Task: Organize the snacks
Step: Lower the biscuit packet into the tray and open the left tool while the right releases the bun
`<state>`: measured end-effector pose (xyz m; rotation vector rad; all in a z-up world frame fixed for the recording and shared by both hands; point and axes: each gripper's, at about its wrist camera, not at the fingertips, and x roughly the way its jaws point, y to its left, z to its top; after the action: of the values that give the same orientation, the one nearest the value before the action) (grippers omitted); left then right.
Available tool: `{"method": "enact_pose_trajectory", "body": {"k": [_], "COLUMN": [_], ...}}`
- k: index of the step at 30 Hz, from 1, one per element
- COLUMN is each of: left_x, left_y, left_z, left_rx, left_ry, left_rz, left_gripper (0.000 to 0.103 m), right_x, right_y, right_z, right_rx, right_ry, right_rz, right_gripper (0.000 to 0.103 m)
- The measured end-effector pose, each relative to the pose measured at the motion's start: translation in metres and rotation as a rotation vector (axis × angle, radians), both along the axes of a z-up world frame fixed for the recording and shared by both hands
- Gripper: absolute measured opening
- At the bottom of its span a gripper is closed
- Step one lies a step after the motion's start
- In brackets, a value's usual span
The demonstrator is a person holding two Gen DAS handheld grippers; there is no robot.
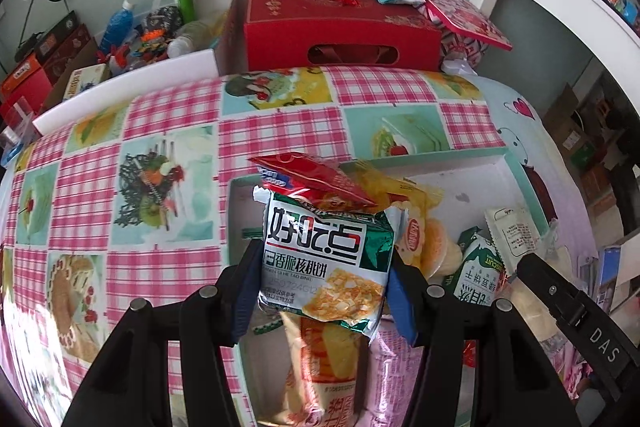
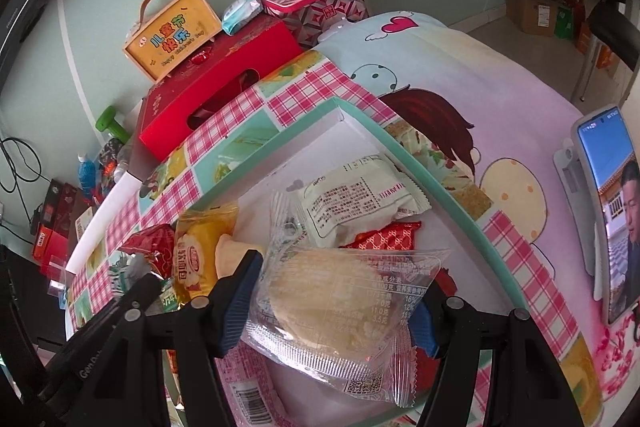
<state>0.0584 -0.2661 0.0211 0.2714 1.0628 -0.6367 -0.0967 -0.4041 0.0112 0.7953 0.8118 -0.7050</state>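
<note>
both units are loaded. the left gripper (image 1: 322,287) is closed on a green and white walnut biscuit packet (image 1: 326,263), its blue pads pressing the packet's two side edges; the packet is held upright above the teal-rimmed white tray (image 1: 436,163), which sits on the checked cloth (image 1: 172,131) of the tabletop. the right gripper (image 2: 332,303) is closed on a clear-wrapped round pastry (image 2: 332,303), pads bearing on the wrapper at either side of the cake, likewise held over the tray (image 2: 404,151). loose items lie in the tray: a yellow cake packet (image 2: 196,259), a white packet (image 2: 360,199) lying print-side up, a red foil packet (image 2: 384,237) partly beneath it, and a green biscuit packet (image 1: 478,267); an orange packet (image 1: 320,367) and a pink packet lie below the left gripper. handling assessment: both held items appear light, and the film wrappers look slick and crinkly, so slipping through the pads is a fair risk. the walnut biscuit is judged brittle; grip at the sealed edges or across the flat faces with modest force would suit better than squeezing the middle. the pastry looks soft and crumbly, and its loose wrapper offers wide crimped margins that seem the safer hold. the tray is crowded, so placement would call for a gentle set-down clear of neighbouring packets. a phone (image 2: 612,211) on a stand sits to the right, well apart from the work
</note>
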Motion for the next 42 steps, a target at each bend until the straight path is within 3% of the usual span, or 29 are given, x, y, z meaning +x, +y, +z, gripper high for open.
{"method": "enact_pose_trajectory", "body": {"k": [25, 27, 29, 31, 39, 42], "left_x": [0.001, 0.001, 0.002, 0.002, 0.005, 0.006], "left_y": [-0.005, -0.002, 0.001, 0.005, 0.020, 0.028], "left_z": [-0.010, -0.008, -0.005, -0.002, 0.005, 0.010], "left_rx": [-0.044, -0.057, -0.068, -0.081, -0.123, -0.135], "left_ry": [0.122, 0.127, 0.127, 0.130, 0.150, 0.144], "left_rz": [-0.034, -0.032, -0.021, -0.015, 0.018, 0.036], "left_gripper": [0.060, 0.063, 0.076, 0.077, 0.078, 0.079], "right_x": [0.010, 0.010, 0.010, 0.009, 0.008, 0.009], "right_y": [0.005, 0.006, 0.006, 0.006, 0.007, 0.009], "right_z": [-0.007, -0.007, -0.006, -0.005, -0.004, -0.003], "right_rx": [-0.001, -0.002, -0.001, 0.002, 0.007, 0.005], "right_ry": [0.029, 0.031, 0.032, 0.033, 0.037, 0.033], "right_rz": [0.043, 0.044, 0.047, 0.047, 0.052, 0.065], "right_gripper": [0.070, 0.070, 0.070, 0.070, 0.077, 0.084]}}
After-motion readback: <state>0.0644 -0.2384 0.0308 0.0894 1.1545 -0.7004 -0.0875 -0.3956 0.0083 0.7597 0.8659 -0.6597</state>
